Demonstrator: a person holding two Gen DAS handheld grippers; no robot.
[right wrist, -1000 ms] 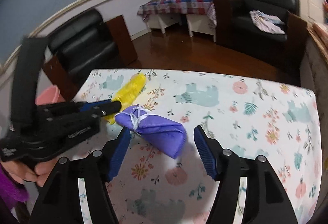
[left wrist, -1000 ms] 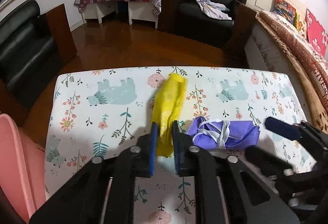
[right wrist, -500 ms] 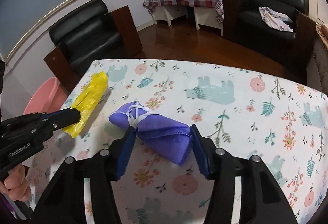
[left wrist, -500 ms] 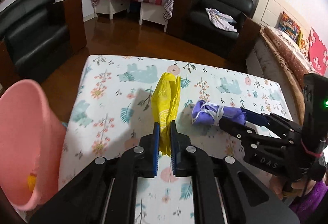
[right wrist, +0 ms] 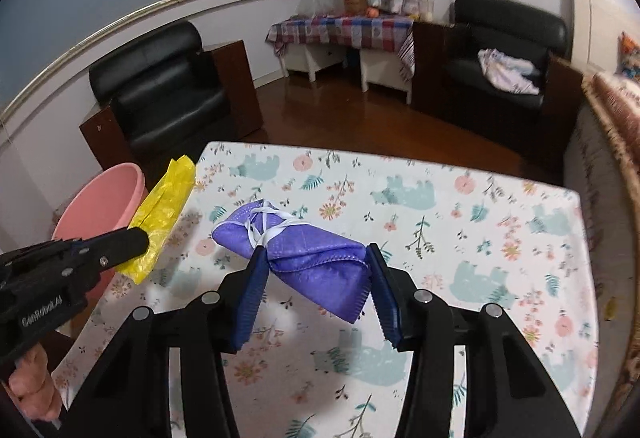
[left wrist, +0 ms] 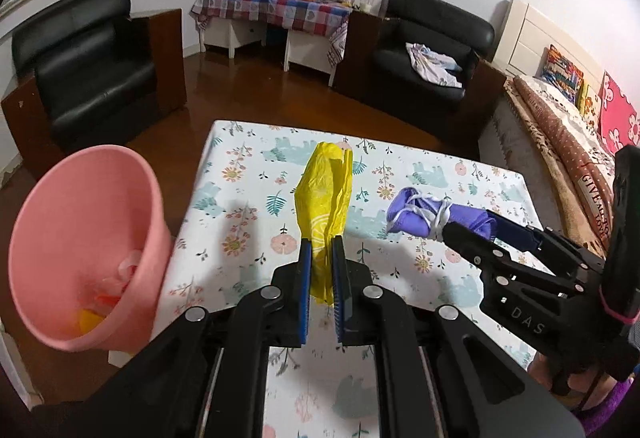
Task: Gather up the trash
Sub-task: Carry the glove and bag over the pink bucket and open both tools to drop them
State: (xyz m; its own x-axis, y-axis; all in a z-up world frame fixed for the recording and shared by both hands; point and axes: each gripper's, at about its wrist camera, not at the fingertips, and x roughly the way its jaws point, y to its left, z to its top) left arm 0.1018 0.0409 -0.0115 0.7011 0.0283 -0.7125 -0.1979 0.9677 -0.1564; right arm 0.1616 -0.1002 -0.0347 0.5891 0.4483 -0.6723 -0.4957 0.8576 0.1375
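My left gripper is shut on a crumpled yellow plastic bag and holds it above the table's left part; the bag also shows in the right wrist view. My right gripper is shut on a folded purple face mask with white straps, lifted off the table; the mask also shows in the left wrist view. A pink bin stands off the table's left edge with some trash inside; it also shows in the right wrist view.
The table has a white cloth with bears and flowers. Black armchairs stand on the wood floor beyond it. A bed lies to the right. A checked-cloth side table stands at the far wall.
Both grippers have lifted their loads off the table and moved left. The right gripper closed on the mask. The pink bin has come further into view at the left.
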